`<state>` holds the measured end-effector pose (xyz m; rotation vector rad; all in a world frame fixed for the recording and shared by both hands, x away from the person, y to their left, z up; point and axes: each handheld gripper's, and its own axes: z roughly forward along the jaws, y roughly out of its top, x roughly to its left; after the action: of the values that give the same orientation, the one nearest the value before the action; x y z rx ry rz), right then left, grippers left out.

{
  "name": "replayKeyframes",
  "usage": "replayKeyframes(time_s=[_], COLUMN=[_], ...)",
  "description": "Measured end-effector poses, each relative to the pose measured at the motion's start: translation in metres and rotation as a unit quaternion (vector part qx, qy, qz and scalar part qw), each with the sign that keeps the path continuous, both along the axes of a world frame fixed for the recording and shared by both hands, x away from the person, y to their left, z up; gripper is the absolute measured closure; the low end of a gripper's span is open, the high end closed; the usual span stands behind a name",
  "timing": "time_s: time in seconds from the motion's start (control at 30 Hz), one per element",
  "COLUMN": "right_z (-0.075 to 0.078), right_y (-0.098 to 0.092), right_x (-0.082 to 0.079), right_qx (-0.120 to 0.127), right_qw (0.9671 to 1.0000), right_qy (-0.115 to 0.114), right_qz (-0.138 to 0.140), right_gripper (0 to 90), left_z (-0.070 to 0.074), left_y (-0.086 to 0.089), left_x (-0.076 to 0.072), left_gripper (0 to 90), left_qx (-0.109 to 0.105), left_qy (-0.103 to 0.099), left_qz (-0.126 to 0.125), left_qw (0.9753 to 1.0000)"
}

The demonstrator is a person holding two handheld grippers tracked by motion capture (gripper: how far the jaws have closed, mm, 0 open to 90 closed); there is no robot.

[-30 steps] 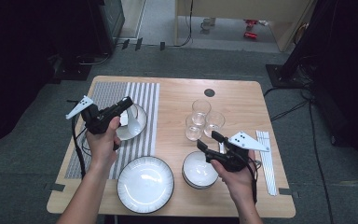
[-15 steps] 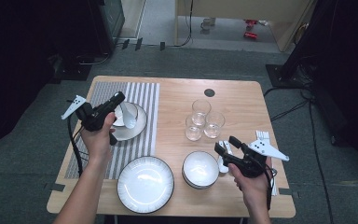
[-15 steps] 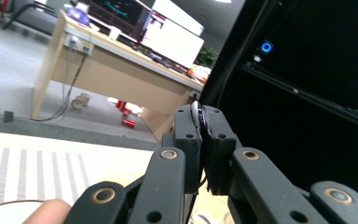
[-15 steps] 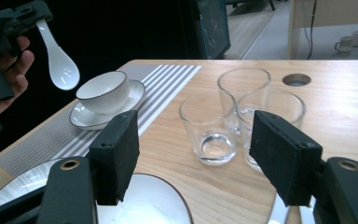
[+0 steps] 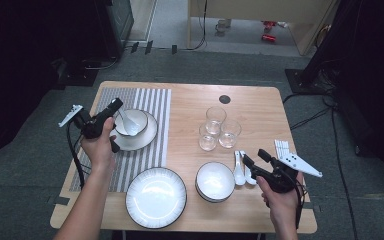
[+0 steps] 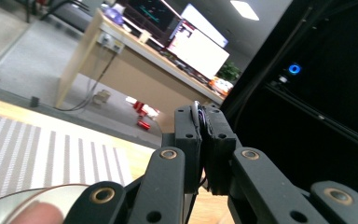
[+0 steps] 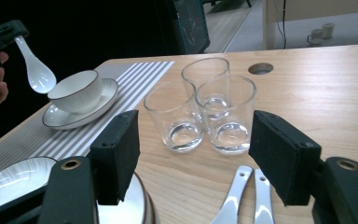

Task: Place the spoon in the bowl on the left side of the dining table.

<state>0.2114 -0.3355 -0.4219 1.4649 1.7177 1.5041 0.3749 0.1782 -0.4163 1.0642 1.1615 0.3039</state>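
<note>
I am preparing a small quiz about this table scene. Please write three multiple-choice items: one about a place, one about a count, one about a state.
1. Where does the held spoon hang?
A over the small bowl
B among the glasses
C on the floor

2. How many glasses stand on the table?
A two
B three
C five

3. How is the right hand-held gripper?
A open
B shut on a glass
C shut on a plate

Answers: 1 A, the left hand-held gripper holds it above the bowl; 2 B, three stand clustered; 3 A, its jaws stand apart.

Three glasses (image 5: 216, 130), large plate (image 5: 156, 197), stacked bowls (image 5: 215, 181), two spoons (image 5: 242, 169).
</note>
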Motion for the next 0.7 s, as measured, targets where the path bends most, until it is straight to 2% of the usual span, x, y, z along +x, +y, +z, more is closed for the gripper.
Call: replayKeyframes(time_s=[0.1, 0.13, 0.33, 0.47, 0.67, 0.7], right_z=[-0.002, -0.002, -0.005, -0.006, -0.008, -0.008], right_y=[-0.005, -0.005, -0.009, -0.01, -0.011, -0.011], right_x=[0.0, 0.0, -0.001, -0.001, 0.0, 0.0], right_qx=[0.002, 0.004, 0.003, 0.003, 0.004, 0.004], right_qw=[1.0, 0.9999, 0.9999, 0.9999, 0.9998, 0.9998], right_qy=[0.002, 0.003, 0.006, 0.007, 0.01, 0.01], right_qz=[-0.007, -0.009, -0.013, -0.014, -0.017, -0.017], right_gripper=[34.1, 34.1, 34.3, 34.5, 34.8, 34.8], left_z=[-0.003, -0.004, -0.01, -0.014, -0.021, -0.022], left_y=[0.006, 0.008, 0.013, 0.015, 0.014, 0.014], left_x=[0.004, 0.005, 0.01, 0.014, 0.018, 0.018], left_gripper=[87.2, 87.2, 87.2, 87.2, 87.2, 87.2], left_qx=[-0.012, -0.008, -0.015, -0.009, 0.023, 0.022], left_qy=[0.016, 0.018, 0.018, 0.01, 0.0, 0.001], left_qz=[0.002, 0.004, 0.017, 0.03, 0.046, 0.048], left_qw=[0.9998, 0.9998, 0.9996, 0.9995, 0.9987, 0.9986])
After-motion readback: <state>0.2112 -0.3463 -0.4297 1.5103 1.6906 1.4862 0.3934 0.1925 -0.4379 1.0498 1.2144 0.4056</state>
